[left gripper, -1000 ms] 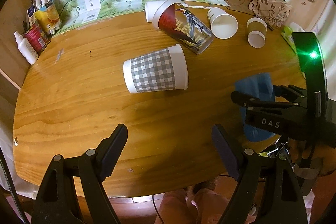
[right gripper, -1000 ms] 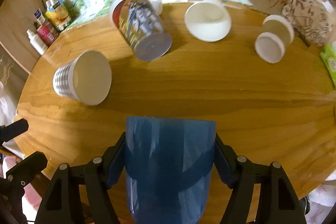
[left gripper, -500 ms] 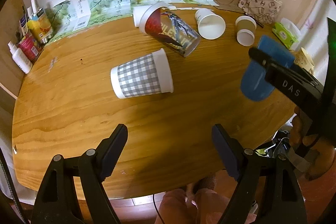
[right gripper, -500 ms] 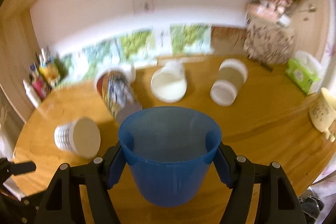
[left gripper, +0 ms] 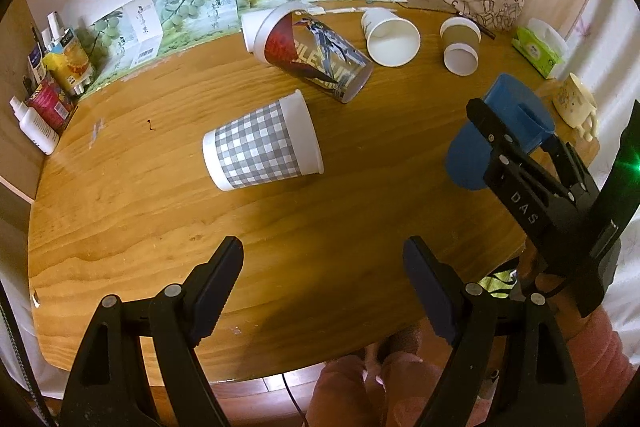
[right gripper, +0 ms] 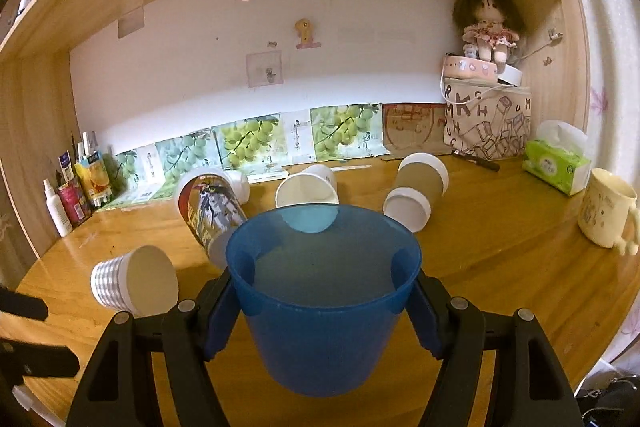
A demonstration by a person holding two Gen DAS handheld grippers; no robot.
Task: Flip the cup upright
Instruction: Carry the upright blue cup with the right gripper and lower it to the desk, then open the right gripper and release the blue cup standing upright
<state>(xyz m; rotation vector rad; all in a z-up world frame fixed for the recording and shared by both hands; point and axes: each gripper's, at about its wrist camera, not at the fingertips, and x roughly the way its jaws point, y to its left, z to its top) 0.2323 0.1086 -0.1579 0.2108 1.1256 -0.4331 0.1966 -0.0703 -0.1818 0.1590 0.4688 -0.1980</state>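
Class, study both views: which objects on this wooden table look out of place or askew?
Several paper cups lie tipped on their sides: the grey checked paper cup, the tall printed cup, the plain white cup and the brown-sleeved cup. The blue plastic cup is held in the right gripper, mouth up.

Table (right gripper: 500, 267): varnished wood, grain showing, shining glossy under the light.
Blue cup (right gripper: 324, 303): smooth translucent plastic, looking slightly satin.
Checked cup (left gripper: 262, 147): matt paper, printed grey gingham.
Printed cup (left gripper: 316, 57): glossy coated paper, gleaming.
Brown cup (left gripper: 460, 41): matt ribbed-looking paper.
Mug (right gripper: 608, 213): glazed cream ceramic, shining.
Right tool (right gripper: 324, 301): matt black plastic, metal screws glinting.
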